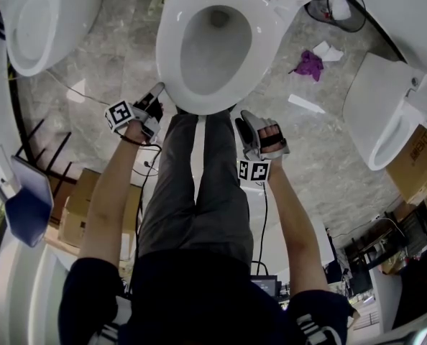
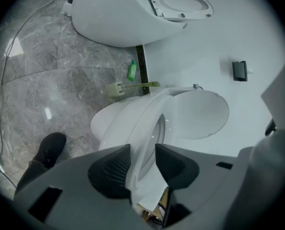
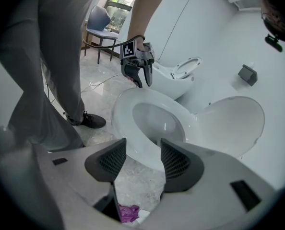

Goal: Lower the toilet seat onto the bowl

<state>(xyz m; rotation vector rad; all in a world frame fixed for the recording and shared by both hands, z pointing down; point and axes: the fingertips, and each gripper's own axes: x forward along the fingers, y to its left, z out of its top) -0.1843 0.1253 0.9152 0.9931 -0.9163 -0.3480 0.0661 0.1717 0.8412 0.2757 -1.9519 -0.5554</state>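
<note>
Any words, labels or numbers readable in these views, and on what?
Nothing reads clearly.
Cardboard box: dark print, cut off and too blurred to read.
Green bottle: label too small.
Left marker cube, right marker cube: patterns only, no words.

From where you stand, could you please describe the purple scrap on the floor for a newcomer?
Find the middle toilet, before the person's legs. On the grey floor to its right in the head view lies a crumpled purple scrap. The litter beside it is white paper; it alone is purple.
</note>
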